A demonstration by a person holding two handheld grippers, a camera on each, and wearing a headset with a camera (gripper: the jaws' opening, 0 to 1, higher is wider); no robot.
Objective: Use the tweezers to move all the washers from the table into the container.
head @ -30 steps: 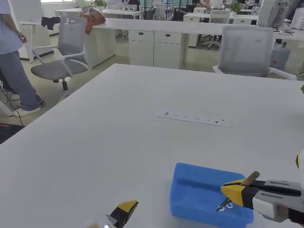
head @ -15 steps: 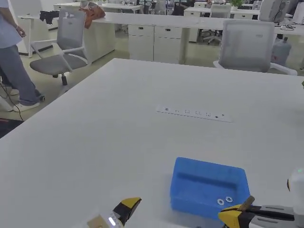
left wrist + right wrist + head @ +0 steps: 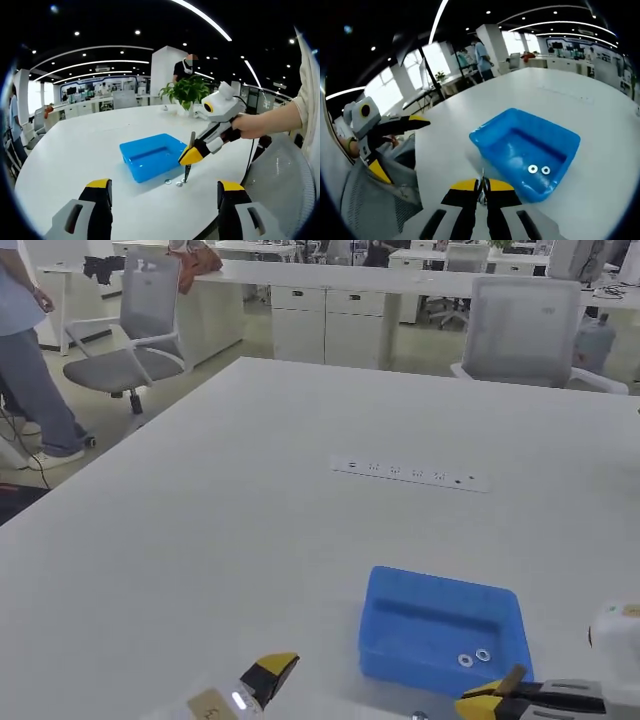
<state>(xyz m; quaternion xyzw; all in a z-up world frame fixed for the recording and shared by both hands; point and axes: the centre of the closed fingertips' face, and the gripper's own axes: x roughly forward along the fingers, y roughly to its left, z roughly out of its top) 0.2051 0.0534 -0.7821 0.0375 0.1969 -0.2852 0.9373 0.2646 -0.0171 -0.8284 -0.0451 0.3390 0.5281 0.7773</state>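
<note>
At table's near edge, left side: left gripper (image 3: 164, 186) jaws wide apart, empty, over bare table (image 3: 250, 500). Centre: blue container (image 3: 495, 137) with two washers (image 3: 533, 169) inside; power strip (image 3: 410, 475) well beyond. Right: right gripper (image 3: 481, 186) clamped on tweezers (image 3: 186, 172), tips down beside loose washers (image 3: 179, 184) just beside the container wall. Far tabletop open.

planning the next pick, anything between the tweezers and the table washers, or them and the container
Nothing visible. The right gripper's tweezers tip is just beside the two washers on the table, and the container's low near wall is all they must clear.
</note>
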